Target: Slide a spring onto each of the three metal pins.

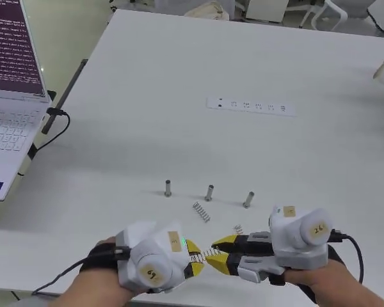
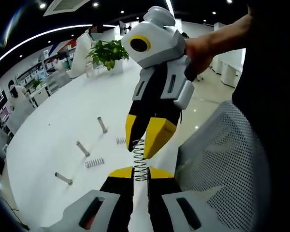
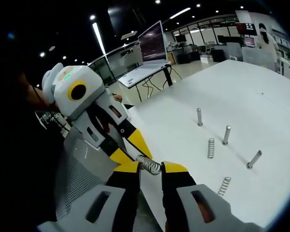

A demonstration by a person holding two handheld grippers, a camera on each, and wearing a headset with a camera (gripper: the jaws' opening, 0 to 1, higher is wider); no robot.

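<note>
Close to the table's [image 1: 179, 96] near edge, the left gripper [image 1: 197, 262] and right gripper [image 1: 216, 252] each pinch one end of a spring [image 1: 208, 254], with three pins [image 1: 209, 192] standing just beyond.

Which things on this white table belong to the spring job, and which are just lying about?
Job: three silver metal pins; two loose steel coil springs; third coil spring held between left gripper and right gripper.
Lying about: open white laptop; white power strip; black cable.
</note>
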